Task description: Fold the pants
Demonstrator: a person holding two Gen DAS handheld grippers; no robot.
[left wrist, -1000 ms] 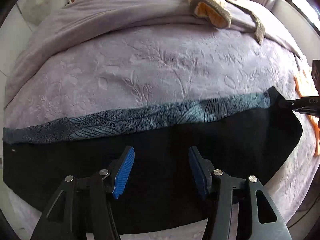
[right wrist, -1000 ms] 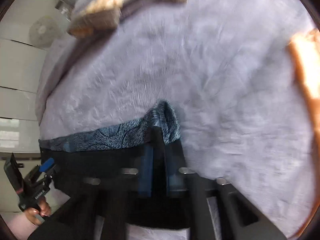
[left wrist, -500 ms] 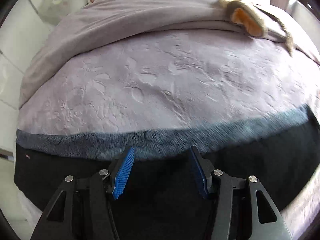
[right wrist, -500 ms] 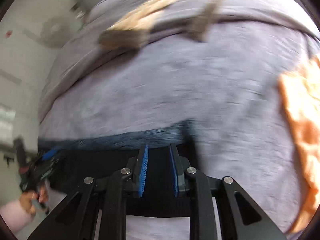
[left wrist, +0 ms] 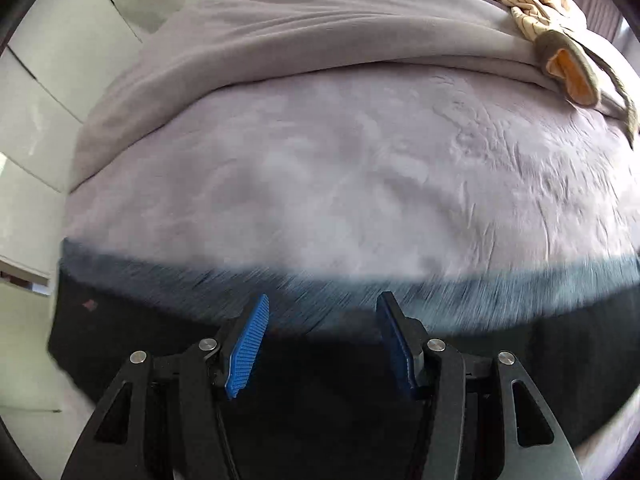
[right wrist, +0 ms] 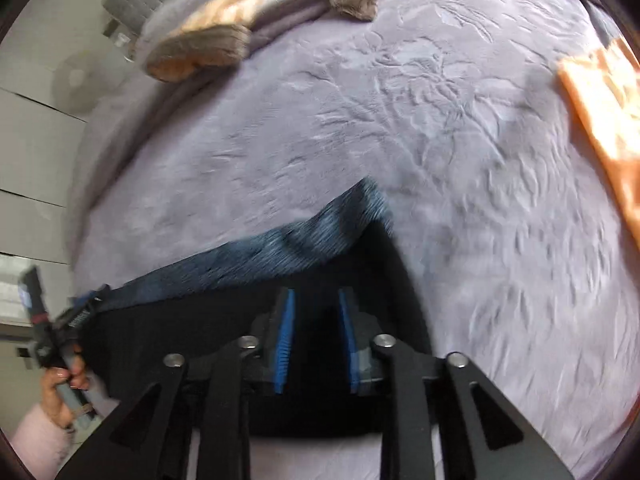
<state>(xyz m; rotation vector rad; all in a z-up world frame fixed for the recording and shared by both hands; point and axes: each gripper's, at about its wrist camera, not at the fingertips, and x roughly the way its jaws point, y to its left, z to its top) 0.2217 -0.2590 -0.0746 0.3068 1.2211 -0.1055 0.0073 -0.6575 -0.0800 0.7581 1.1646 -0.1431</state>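
- pants (left wrist: 320, 380): black, blue-grey patterned band on the far edge, flat across the near side of the lilac bedspread (left wrist: 360, 184).
- left gripper (left wrist: 322, 320): jaws apart, nothing between the pads; tips over the patterned band, black cloth beneath.
- right gripper (right wrist: 316, 308): jaws opening, pads clear of the cloth; pants' right corner just ahead of the tips.
- Contact with fabric: cannot tell, blurred.

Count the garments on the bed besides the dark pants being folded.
2. A tan-and-brown garment lies bunched at the bed's far end on the folded blanket; an orange one lies at the right edge, cut off by the frame. Others may be hidden.
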